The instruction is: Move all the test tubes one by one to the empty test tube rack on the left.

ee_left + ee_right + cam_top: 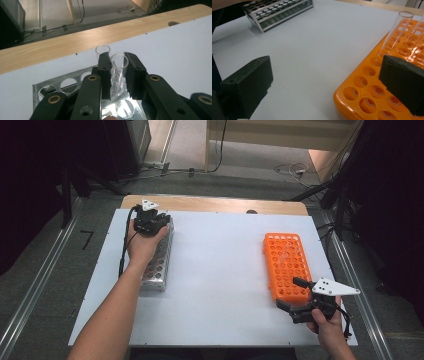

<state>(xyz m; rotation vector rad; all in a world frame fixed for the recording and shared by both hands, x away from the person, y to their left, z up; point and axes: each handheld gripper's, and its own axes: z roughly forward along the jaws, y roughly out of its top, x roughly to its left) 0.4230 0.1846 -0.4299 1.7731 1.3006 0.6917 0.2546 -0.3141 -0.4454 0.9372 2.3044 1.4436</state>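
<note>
High view: my left gripper (150, 222) sat at 10 o'clock over the metal rack's (156, 270) far end; my right gripper (300, 297) hovered at 4 o'clock, by the orange rack's (286, 265) near end.
Left gripper view: my jaws were clamped on a clear tube (118, 72) standing in a metal rack (62, 83) hole; a second tube (102, 50) stood just behind, at 11 o'clock.
Right gripper view: my jaws gaped wide, holding nothing; the orange rack (372, 87) carried an upright clear tube (396, 30) at 1 o'clock.

High view overhead, facing forward-down; gripper views close, low; all share white table (220, 270).
</note>
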